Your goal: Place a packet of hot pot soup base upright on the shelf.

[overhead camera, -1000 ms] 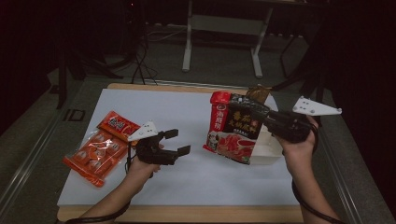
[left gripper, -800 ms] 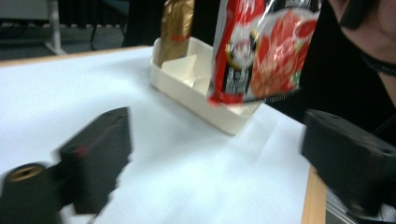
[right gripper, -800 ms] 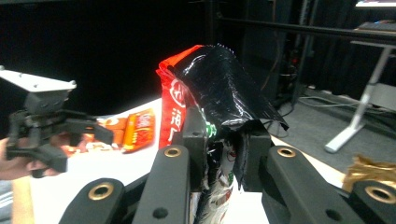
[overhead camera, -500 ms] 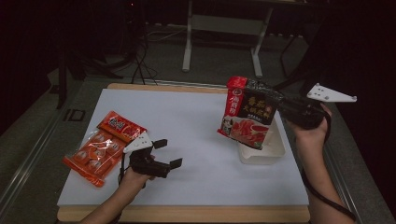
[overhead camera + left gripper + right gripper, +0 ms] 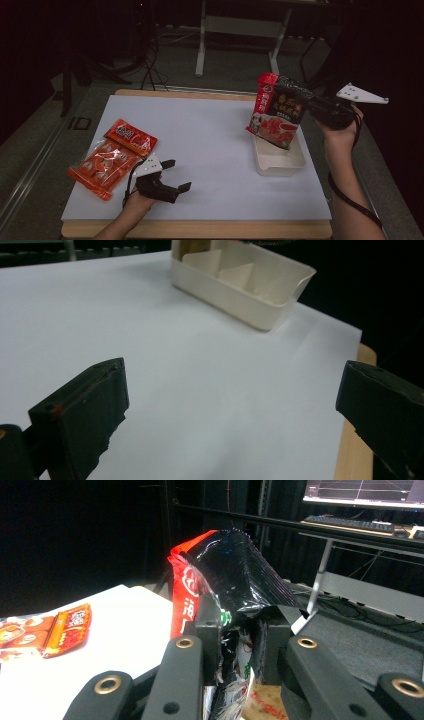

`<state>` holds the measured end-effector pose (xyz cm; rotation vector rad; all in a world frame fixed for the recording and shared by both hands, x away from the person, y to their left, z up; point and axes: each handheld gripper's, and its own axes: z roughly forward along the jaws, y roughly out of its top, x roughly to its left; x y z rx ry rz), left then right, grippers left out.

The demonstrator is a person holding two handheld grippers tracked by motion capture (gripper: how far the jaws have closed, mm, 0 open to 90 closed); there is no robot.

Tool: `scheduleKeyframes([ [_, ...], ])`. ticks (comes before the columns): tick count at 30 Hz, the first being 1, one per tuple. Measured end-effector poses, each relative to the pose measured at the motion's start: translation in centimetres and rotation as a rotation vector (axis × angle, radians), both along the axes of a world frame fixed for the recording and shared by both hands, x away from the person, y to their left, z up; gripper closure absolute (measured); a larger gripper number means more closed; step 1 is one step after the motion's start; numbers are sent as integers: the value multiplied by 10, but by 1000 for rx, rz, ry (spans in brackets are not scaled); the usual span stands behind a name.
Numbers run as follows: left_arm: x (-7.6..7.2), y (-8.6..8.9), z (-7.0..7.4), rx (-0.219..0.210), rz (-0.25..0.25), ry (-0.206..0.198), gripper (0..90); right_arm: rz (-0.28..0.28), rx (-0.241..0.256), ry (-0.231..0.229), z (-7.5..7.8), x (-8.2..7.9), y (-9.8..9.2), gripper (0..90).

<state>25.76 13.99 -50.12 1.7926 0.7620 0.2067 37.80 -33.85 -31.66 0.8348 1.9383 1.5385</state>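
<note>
My right gripper point(image 5: 312, 106) is shut on a red and black food pouch point(image 5: 278, 110), holding it tilted in the air above the cream tray point(image 5: 280, 161). In the right gripper view the pouch point(image 5: 227, 580) is pinched between the jaws, its top crumpled. My left gripper point(image 5: 176, 176) rests open near the table's front left, jaws wide apart and empty. In the left gripper view the tray point(image 5: 260, 315) with its inner dividers lies ahead at the far side of the white sheet.
An orange-red snack packet point(image 5: 112, 156) lies flat at the left of the white sheet point(image 5: 210, 130), just left of my left gripper. The wooden table edge point(image 5: 200, 229) runs along the front. Metal stand legs point(image 5: 202, 45) and cables are on the floor behind.
My right gripper has lifted the pouch and carried it right, over the tray. My left gripper has drawn back toward the front edge, still open.
</note>
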Motion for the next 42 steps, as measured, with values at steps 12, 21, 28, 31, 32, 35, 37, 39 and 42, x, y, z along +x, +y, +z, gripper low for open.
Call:
scheduleKeyframes([
  [12,-9,12,-13,0,18,-30,11,-54,-65,-5,-14,29,-19,763],
  [21,-9,12,-17,-13,8,-26,11,5,-105,-13,-29,50,-22,763],
  [28,-7,13,-20,-30,11,-9,12,26,-168,-16,-42,62,-12,763],
  [31,-7,14,-20,-33,13,-13,12,32,-146,-2,-46,66,-12,761],
  [32,-7,14,-20,-30,13,-14,12,36,-141,4,-48,66,-12,762],
  [35,-8,13,-20,-27,13,-21,12,60,-130,20,-52,67,-12,758],
  [37,-7,13,-21,-25,10,-19,12,77,-125,32,-54,68,-12,757],
  [39,-7,12,-22,-24,8,-15,12,93,-118,33,-55,69,-12,755],
  [42,-7,12,-22,-24,7,-12,12,121,-115,46,-56,70,-10,752],
])
